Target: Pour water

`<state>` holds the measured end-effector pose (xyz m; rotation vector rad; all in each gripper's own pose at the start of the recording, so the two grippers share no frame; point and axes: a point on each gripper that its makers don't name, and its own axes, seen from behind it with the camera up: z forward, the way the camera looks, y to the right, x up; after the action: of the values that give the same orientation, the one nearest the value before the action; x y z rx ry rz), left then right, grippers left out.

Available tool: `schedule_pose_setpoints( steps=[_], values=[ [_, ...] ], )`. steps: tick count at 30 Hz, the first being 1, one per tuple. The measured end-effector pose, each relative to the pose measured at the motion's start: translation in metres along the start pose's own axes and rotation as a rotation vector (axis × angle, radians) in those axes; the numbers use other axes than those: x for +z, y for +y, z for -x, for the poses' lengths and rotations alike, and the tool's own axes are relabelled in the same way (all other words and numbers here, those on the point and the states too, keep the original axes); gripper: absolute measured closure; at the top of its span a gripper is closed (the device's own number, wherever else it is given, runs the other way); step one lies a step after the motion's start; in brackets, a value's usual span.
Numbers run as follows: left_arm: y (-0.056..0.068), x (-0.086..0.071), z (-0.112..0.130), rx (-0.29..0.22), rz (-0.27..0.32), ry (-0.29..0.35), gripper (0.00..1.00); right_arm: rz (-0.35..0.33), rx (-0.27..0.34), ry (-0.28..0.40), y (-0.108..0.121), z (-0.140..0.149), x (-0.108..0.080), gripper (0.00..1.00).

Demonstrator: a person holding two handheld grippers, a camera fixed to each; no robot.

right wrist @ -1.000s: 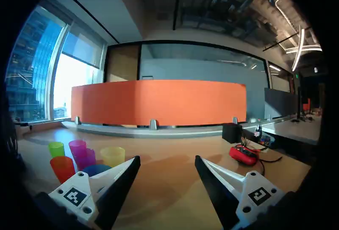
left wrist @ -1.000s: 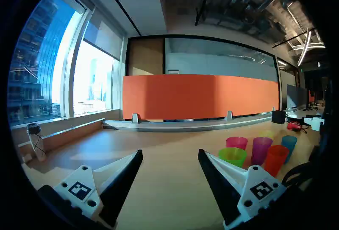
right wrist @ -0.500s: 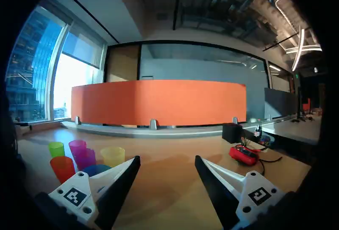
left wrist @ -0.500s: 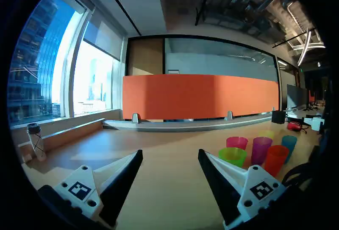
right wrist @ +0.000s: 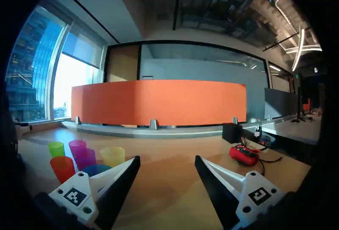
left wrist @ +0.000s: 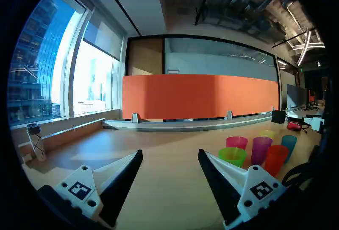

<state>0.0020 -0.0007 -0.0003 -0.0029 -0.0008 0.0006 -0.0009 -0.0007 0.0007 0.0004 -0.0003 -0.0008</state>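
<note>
Several coloured plastic cups stand in a cluster on the wooden table [left wrist: 169,187]. In the left gripper view they sit to the right: a green cup [left wrist: 232,155], a pink cup [left wrist: 237,141], a purple cup [left wrist: 261,149], an orange cup [left wrist: 276,158] and a blue cup [left wrist: 289,144]. The right gripper view has the green cup [right wrist: 56,149], purple cup [right wrist: 78,148], orange cup [right wrist: 62,167] and yellow cup [right wrist: 112,156] at its left. A clear water bottle [left wrist: 36,141] with a dark cap stands by the window ledge. My left gripper [left wrist: 169,162] is open over bare table. My right gripper [right wrist: 167,166] is open too.
An orange divider panel [left wrist: 199,96] runs along the table's far edge. A red device [right wrist: 243,154] with black cables and a black box [right wrist: 231,133] lie at the right. Large windows [left wrist: 38,77] line the left side.
</note>
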Motion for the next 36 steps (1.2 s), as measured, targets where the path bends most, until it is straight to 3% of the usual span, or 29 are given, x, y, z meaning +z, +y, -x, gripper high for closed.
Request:
schedule_pose_setpoints(
  steps=[11,17,21,36],
  values=[
    [0.003,0.0,0.003,-0.002,0.019,-0.013,0.03,-0.012,-0.003,-0.038,-0.001,0.003,0.002,0.0],
    [0.001,0.003,-0.005,0.0,0.009,-0.048,0.03,-0.033,0.002,-0.052,-0.003,-0.015,0.003,0.0],
    [0.003,0.007,-0.028,-0.002,0.019,-0.049,0.03,-0.051,-0.001,-0.054,-0.003,-0.04,0.004,0.0],
    [0.012,0.027,-0.155,-0.01,0.053,-0.005,0.03,-0.108,-0.006,-0.059,0.002,-0.141,0.012,0.0]
  ],
)
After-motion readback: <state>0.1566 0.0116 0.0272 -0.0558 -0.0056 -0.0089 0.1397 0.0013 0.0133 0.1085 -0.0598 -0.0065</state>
